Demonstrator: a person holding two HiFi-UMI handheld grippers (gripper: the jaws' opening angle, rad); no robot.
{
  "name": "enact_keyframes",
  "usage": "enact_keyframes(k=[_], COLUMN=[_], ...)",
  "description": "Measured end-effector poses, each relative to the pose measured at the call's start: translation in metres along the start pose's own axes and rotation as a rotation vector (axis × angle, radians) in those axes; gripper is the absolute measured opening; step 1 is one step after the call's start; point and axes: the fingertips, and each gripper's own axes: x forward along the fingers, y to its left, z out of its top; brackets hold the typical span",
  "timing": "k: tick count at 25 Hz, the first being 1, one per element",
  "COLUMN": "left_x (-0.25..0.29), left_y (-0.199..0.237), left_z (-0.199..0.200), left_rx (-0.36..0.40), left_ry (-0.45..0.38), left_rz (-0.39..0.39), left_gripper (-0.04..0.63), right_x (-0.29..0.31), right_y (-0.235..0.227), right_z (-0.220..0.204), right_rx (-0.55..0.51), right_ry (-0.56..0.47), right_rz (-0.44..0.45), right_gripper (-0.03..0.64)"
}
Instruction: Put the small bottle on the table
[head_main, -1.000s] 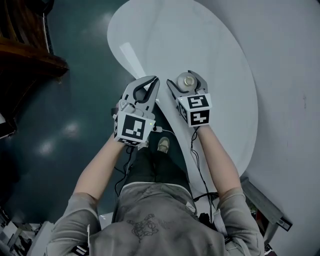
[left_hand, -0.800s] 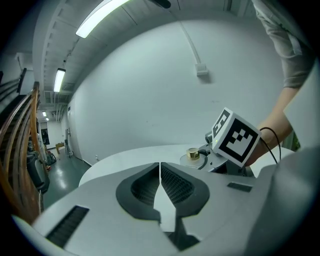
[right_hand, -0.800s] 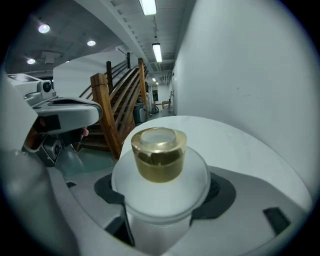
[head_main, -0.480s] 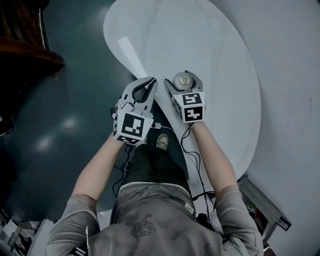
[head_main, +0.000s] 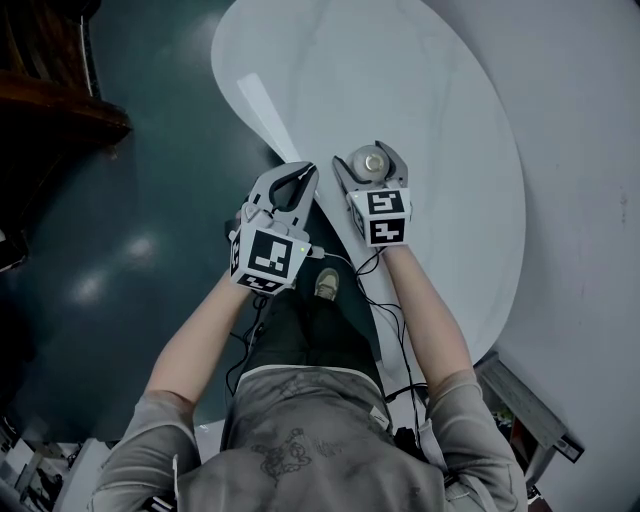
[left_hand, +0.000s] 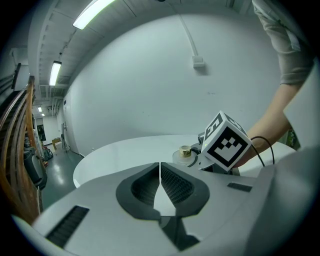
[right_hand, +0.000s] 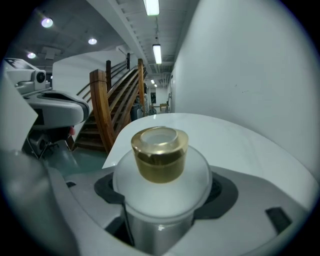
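Fingers of the right gripper are clamped round the small bottle, upright over the table near its front edge.
Gold cap up, frosted shoulder bulging above the jaws, silver body pinched between them, and no view tells whether the base touches the tabletop. There's the danger: let go with air underneath and it drops, wobbles, maybe topples, with the rim close enough for a roll onto the floor. Uneven opening could drag it sideways. The left gripper, fingers pressed together on nothing, hangs just beside. One nudge could knock the freed bottle.
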Motion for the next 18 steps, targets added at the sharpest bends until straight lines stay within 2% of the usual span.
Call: enact_keyframes(k=[5, 9, 14, 18], left_x=[-0.006, -0.016, -0.029, -0.044], left_y=[-0.004, -0.008, -0.007, -0.005], left_z=[0.005, 0.014, 0.029, 0.056], left_rx=[-0.003, 0.003, -0.009, 0.002], left_ry=[-0.004, -0.010, -0.021, -0.046], left_rz=[-0.010, -0.014, 0.003, 0.019], left_gripper=[0.023, 0.023, 0.023, 0.023], right_x=[0.000, -0.016, -0.041, -0.072], right_y=[-0.004, -0.001, -0.002, 0.002], right_z=[0.000, 0.009, 0.035, 0.061], right_rx=[0.042, 0.029, 0.002, -0.005], right_ry=[0.002, 0.013, -0.003, -0.032], right_rz=[0.012, 0.006, -0.020, -0.012], right_gripper=[0.345, 0.345, 0.345, 0.345])
